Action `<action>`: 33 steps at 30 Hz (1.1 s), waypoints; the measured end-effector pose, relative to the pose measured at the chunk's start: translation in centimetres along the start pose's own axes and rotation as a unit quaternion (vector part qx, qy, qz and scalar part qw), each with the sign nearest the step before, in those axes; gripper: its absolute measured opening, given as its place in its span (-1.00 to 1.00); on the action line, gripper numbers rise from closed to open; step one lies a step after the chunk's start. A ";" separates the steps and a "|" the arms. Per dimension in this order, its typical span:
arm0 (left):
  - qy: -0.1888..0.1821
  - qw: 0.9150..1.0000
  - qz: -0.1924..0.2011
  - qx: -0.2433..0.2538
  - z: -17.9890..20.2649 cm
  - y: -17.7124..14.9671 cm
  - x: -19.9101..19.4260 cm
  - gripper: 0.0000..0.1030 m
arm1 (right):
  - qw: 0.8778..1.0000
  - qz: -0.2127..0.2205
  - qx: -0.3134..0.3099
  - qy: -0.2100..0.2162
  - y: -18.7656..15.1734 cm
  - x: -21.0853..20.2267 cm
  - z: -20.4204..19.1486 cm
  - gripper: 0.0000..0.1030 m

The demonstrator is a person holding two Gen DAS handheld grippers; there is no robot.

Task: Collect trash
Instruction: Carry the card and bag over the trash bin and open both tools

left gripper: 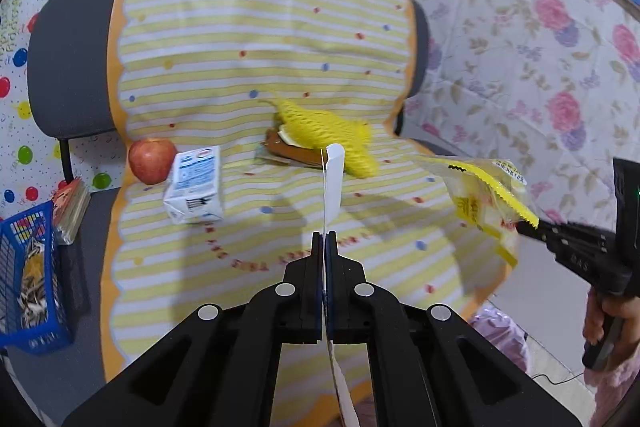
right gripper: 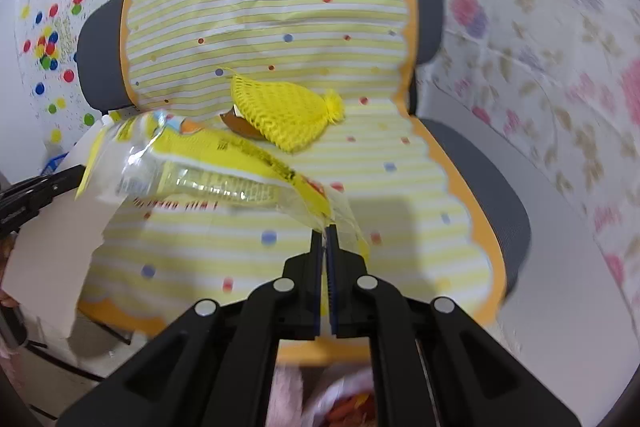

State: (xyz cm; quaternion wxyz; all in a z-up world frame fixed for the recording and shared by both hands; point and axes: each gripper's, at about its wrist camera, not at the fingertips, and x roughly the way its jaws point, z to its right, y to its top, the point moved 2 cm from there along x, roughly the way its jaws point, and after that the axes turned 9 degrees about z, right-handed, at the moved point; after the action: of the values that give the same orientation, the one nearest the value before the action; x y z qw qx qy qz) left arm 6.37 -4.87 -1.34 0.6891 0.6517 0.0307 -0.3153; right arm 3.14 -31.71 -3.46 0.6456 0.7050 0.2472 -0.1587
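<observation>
R gripper [right gripper: 325, 227]: jaws pressed together on one corner of a clear plastic wrapper [right gripper: 208, 163], held in the air above the seat. The wrapper is crinkled and see-through w/ yellow panels, a black-and-yellow serrated edge and red print too blurred to be read; a date-like code near its top edge is seen from the L wrist view but can't be made out. L gripper [left gripper: 324, 235]: jaws closed flat on a thin white paper sheet [left gripper: 334, 179], seen edge-on, its top curled over.

Beyond both sets of jaws a grey chair [left gripper: 68, 59] is draped w/ a yellow-striped cloth [left gripper: 260, 39], dotted red/blue, orange scalloped border, red lettering on it unreadable. On the seat, well apart from the jaws: a yellow mesh net [left gripper: 324, 131] lying over a brown wrapper [left gripper: 288, 149]; to the L a white-and-blue milk carton [left gripper: 196, 183], barcode visible, brand too small, touching a red apple [left gripper: 151, 159] behind it. Open cloth is left between carton and net and along the seat front.

Off the L seat edge a blue basket [left gripper: 28, 267] w/ scraps is seen beside a book [left gripper: 74, 207]. A pink bag [left gripper: 500, 331] is seen below the R seat edge.
</observation>
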 end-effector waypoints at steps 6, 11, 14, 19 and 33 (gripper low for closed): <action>-0.032 0.999 0.013 -0.002 4.0 -1.9 -1.5 -0.98 | 0.996 -0.022 0.092 -0.008 -4.7 -4.6 2.8 -0.94; -0.061 0.998 0.006 0.032 8.9 -4.2 -1.5 -0.98 | 0.989 -0.029 0.139 -0.040 -8.3 -7.9 4.8 -0.94; -0.081 0.995 0.000 0.055 11.8 -5.5 -1.3 -0.97 | 0.982 -0.037 0.179 -0.052 -10.6 -9.8 6.4 -0.94; -0.128 0.988 -0.021 0.083 16.5 -7.8 -0.4 -0.98 | 0.971 -0.051 0.225 -0.069 -13.9 -11.5 8.1 -0.94; -0.181 0.971 -0.051 0.150 24.9 -12.3 3.4 -0.96 | 0.958 -0.117 0.242 -0.097 -19.7 -9.6 10.0 -0.92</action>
State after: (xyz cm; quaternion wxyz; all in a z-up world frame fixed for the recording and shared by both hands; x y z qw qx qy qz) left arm -5.89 -28.43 -10.00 0.5603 0.6772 -0.1090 -0.4643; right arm -14.76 -42.13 -15.82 0.4536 0.7873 0.2188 -0.3556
